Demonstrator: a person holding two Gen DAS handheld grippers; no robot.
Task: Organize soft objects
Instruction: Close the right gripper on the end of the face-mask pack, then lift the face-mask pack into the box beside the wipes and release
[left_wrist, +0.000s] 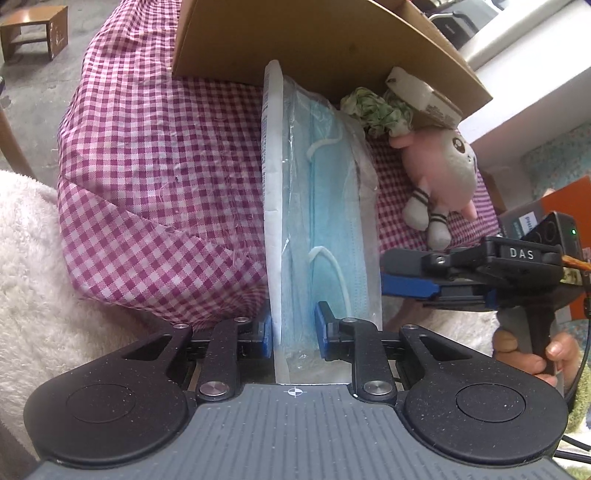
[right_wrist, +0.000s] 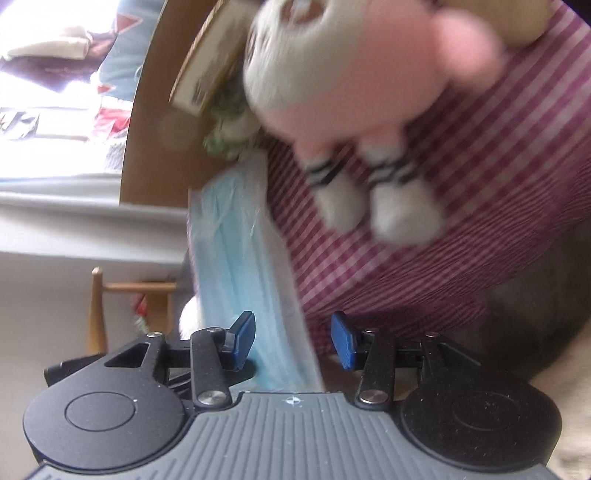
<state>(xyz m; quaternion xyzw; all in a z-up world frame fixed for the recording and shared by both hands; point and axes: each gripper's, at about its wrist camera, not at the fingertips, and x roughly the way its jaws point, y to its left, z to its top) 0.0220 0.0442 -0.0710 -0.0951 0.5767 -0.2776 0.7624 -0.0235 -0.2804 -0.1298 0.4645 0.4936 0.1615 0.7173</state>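
- Left wrist view: the left hand-held gripper (left_wrist: 294, 332) is clenched on a clear plastic pack of light blue pleated face masks (left_wrist: 321, 206), its blue pads pressing the pack's near end from both sides.
- The pack stands on edge and runs from the pads toward 12 o'clock, lying on a magenta-and-white checked cloth (left_wrist: 155, 177); its far end reaches a brown cardboard box (left_wrist: 314, 40) at 12 o'clock.
- At 2 o'clock from the pack lies a pink and grey plush toy with striped legs (left_wrist: 439, 177), on the same cloth, near the pack but apart from it.
- Just beyond the toy, against the box, sit a crumpled green-and-white soft piece (left_wrist: 376, 109) and a small pale carton (left_wrist: 424, 94).
- At 3 o'clock the right hand-held gripper (left_wrist: 406, 273) comes in from the side, its blue pad close to the pack's edge; a person's fingers (left_wrist: 532, 350) wrap its handle.
- White fluffy fabric (left_wrist: 29, 258) fills the 9 o'clock side.
- Right wrist view (blurred): the right hand-held gripper (right_wrist: 293, 338) is released, blue pads spread, with the mask pack (right_wrist: 243, 266) passing between them nearer the left pad; whether that pad touches it I cannot tell.
- The plush toy (right_wrist: 351, 81) is at 12 o'clock, the checked cloth (right_wrist: 480, 206) under it, the cardboard box (right_wrist: 159, 122) at 10 o'clock.
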